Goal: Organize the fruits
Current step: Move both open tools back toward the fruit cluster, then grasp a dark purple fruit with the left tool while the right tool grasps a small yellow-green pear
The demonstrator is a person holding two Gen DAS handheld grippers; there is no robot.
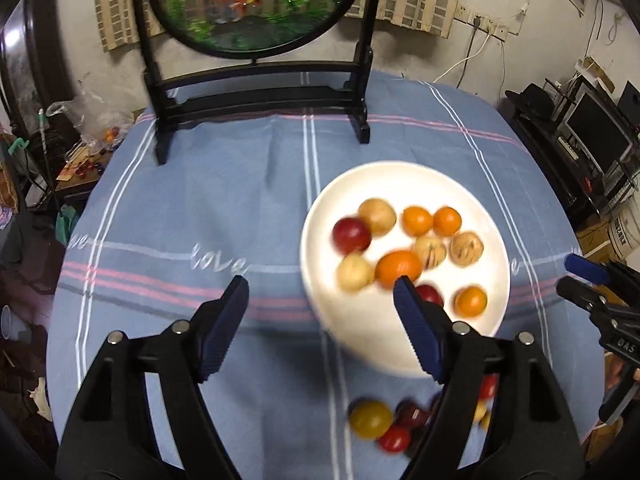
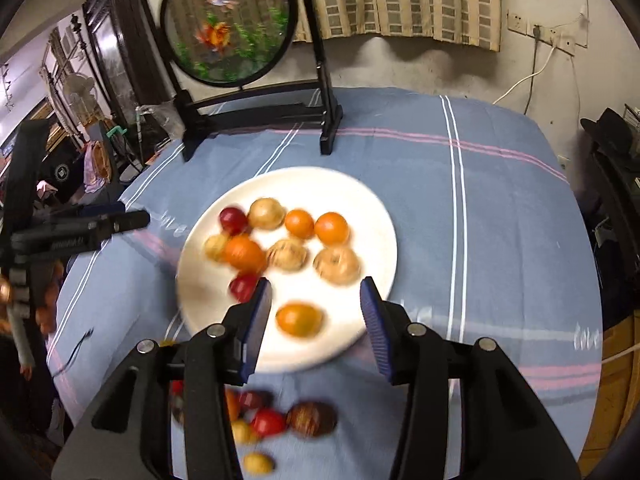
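A white plate point(image 1: 404, 176) point(image 2: 372, 208) on the blue tablecloth holds several small fruits: oranges, red plums and pale yellow ones. My left gripper point(image 1: 322, 302) is open and empty, hovering at the plate's near left edge. My right gripper point(image 2: 316, 304) is open and empty, just above the plate's near side, with one orange point(image 2: 299, 319) between its fingers' line of sight. Loose fruits lie on the cloth in front of the plate: a yellow one point(image 1: 370, 418), red ones point(image 2: 268, 422) and a dark one point(image 2: 312, 419). The right gripper also shows in the left wrist view point(image 1: 580, 280).
A round fish-painting screen on a black stand point(image 1: 256, 92) point(image 2: 256, 108) stands at the back of the table. The table edge drops off at left toward cluttered floor point(image 1: 80, 152). Shelves with electronics point(image 1: 592, 136) stand to the right.
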